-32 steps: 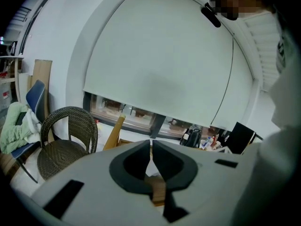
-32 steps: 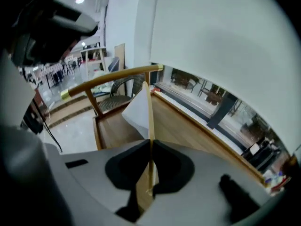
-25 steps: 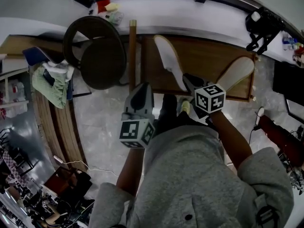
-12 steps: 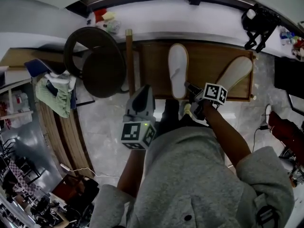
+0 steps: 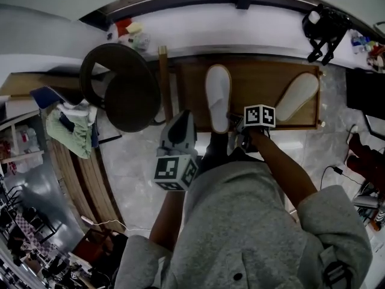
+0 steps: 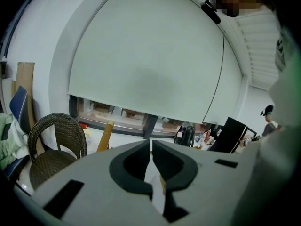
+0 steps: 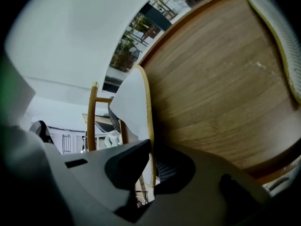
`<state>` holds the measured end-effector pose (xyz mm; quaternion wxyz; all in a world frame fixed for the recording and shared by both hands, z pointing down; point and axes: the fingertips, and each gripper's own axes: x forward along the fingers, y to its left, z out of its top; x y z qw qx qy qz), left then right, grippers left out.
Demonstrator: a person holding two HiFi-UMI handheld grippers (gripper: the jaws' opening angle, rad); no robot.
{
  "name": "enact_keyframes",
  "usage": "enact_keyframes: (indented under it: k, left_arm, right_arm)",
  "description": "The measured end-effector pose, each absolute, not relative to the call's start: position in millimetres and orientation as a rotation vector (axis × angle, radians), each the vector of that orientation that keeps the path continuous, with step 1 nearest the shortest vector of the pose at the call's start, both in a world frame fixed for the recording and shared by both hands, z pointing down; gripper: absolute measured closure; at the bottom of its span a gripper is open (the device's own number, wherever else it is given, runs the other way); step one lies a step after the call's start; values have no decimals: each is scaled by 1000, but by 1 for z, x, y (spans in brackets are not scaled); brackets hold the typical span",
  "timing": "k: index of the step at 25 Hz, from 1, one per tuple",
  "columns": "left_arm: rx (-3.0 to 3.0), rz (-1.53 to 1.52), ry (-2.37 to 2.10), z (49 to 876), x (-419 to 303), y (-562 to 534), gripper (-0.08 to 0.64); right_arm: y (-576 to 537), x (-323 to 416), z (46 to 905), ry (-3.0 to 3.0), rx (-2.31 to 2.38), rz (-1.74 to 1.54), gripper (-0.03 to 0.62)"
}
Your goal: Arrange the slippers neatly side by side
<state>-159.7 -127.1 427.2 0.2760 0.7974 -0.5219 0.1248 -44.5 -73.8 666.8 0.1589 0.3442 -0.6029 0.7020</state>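
Your R gripper (image 5: 232,124) has its jaws clamped on one white slipper's (image 5: 218,95) edge, 2nd slipper (image 5: 298,95) lies well apart on the wooden board (image 5: 258,77), and your L gripper's (image 5: 180,117) jaws are together w/ nothing between.

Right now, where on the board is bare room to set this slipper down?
Widest free patch: bare board between the slipper in the right hand-held gripper and the second slipper at right. Left of the held slipper is only a narrow strip, crowded by the wooden post and wicker chair.
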Motion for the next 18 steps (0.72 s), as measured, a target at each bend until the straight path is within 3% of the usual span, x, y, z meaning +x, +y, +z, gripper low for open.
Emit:
enact_keyframes:
  k: [4, 7, 18]
  left_arm:
    - [2152, 336, -1380, 431, -165, -135, 534]
    - [2169, 332, -1353, 433, -169, -142, 534]
    - [2248, 348, -1221, 439, -134, -158, 534]
  right_arm:
    - [-77, -46, 670, -1734, 982, 1944, 545]
    - [-79, -48, 667, -1763, 997, 1928, 447]
    - [-89, 5, 636, -1858, 1197, 1868, 440]
